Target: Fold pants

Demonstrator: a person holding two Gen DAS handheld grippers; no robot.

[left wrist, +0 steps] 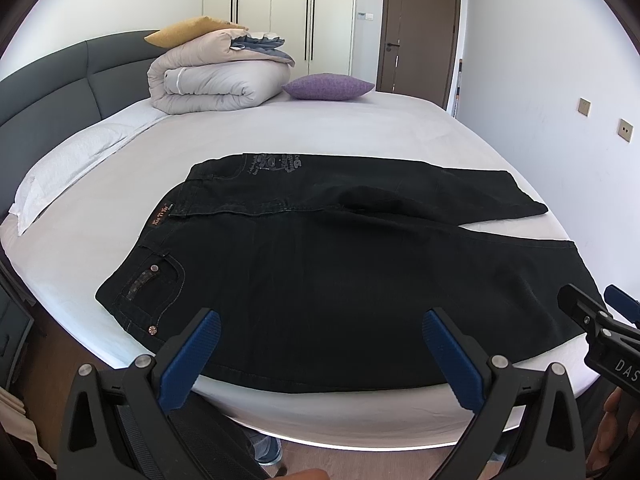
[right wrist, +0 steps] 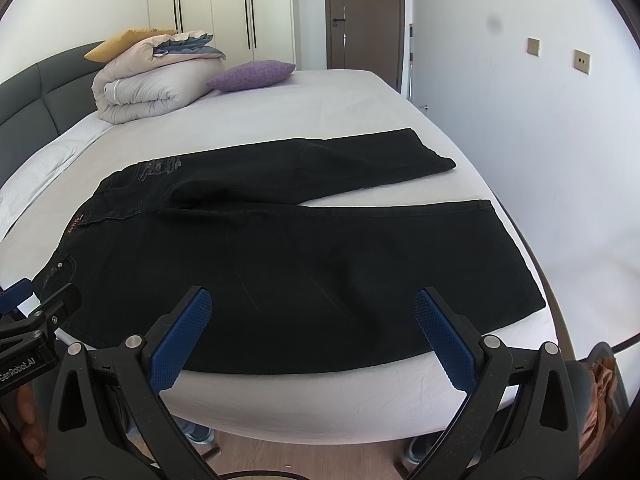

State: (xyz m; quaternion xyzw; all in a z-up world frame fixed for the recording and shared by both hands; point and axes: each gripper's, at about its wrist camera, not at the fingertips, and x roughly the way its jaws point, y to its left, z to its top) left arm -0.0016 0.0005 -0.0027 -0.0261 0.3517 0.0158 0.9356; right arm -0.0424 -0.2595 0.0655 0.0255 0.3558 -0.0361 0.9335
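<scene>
Black pants (left wrist: 320,280) lie spread flat on the white bed (left wrist: 340,132), waistband to the left, both legs running right and splayed apart at the hems. They also show in the right wrist view (right wrist: 312,264). My left gripper (left wrist: 320,332) is open and empty, above the pants' near edge by the waist and pocket. My right gripper (right wrist: 312,312) is open and empty, above the near leg's edge. The right gripper also shows in the left wrist view (left wrist: 600,320); the left gripper shows in the right wrist view (right wrist: 36,312).
A folded duvet (left wrist: 216,76), a yellow pillow (left wrist: 188,30) and a purple cushion (left wrist: 328,86) sit at the bed's far end by the grey headboard (left wrist: 60,80). A white pillow (left wrist: 68,164) lies left. Wall close on the right; wood floor below the bed edge.
</scene>
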